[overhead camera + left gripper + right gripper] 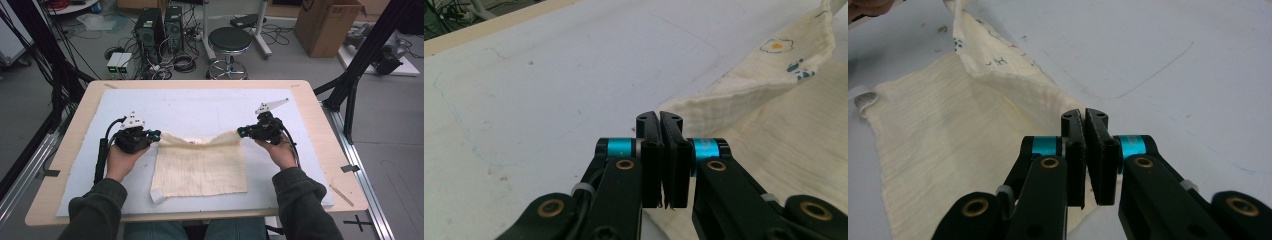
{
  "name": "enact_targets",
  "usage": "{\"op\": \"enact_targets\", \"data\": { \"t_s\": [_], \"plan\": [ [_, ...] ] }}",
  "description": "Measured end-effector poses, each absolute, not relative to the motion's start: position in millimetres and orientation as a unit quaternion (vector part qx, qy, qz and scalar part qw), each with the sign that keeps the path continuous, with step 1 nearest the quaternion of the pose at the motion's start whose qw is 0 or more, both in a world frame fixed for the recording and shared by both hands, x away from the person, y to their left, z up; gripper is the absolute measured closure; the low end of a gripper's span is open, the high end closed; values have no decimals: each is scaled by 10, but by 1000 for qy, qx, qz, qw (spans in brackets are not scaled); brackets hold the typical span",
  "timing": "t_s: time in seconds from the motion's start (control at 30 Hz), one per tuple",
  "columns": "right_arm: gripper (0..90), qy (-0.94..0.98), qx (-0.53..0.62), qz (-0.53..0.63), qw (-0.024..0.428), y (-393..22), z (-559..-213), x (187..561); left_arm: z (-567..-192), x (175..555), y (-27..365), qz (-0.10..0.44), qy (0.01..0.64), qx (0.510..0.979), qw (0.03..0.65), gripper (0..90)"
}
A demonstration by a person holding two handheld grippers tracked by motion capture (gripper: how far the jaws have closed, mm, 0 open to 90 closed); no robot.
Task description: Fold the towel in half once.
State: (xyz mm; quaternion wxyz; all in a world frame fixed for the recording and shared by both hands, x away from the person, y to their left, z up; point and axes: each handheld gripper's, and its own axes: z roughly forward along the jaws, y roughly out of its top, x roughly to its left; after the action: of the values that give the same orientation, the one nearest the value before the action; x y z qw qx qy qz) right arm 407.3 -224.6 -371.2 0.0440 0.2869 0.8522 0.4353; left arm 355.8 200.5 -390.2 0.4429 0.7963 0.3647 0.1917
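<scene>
A person's sleeves (95,210) enter from the near edge of the counter (75,130), each hand carrying a hand-held gripper. Between the forearms a cream cloth (200,167) lies on the white mat (200,107) that covers the counter, its near part flat, a small looped tab (156,196) at its near left corner.

The left hand-held gripper (156,135) has its jaws pressed together on the cloth's far left corner; in the left gripper view the fabric edge (724,100) runs right up to the closed black tips (659,122), and a printed egg motif (777,46) shows on the raised fold. The right hand-held gripper (242,132) is likewise clamped on the far right corner, the cloth (948,140) meeting its tips (1084,120) in the right gripper view.

The far edge of the cloth is lifted off the mat and sags in the middle between the two pinched corners.

Beyond the counter stand a round black stool (229,41), two computer towers (159,27) amid cables, and a cardboard box (327,22) on the floor.
</scene>
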Motion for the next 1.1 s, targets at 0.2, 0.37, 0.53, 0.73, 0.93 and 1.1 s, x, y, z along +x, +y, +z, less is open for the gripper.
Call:
{"op": "enact_targets", "data": {
  "t_s": [0.2,0.37,0.53,0.73,0.93,1.1],
  "plan": [
    [868,860,273,428,45,-2244,-3742,3956,-3912,3450,2028,192,353,802,442,871],
    [868,862,275,425,37,-2292,-3819,3853,-3937,3363,2039,188,344,806,443,870],
    [868,861,272,428,35,-2328,-3852,3769,-3984,3254,2060,187,337,810,441,870],
    [868,865,261,429,30,-2321,-3875,3652,-4000,3091,2088,187,329,807,453,870],
    [868,868,259,422,27,-2335,-3916,3539,-4026,2919,2096,184,315,807,464,870],
    [868,870,254,423,25,-2358,-3963,3445,-4091,2800,2112,179,307,814,459,868]
  ]
}}
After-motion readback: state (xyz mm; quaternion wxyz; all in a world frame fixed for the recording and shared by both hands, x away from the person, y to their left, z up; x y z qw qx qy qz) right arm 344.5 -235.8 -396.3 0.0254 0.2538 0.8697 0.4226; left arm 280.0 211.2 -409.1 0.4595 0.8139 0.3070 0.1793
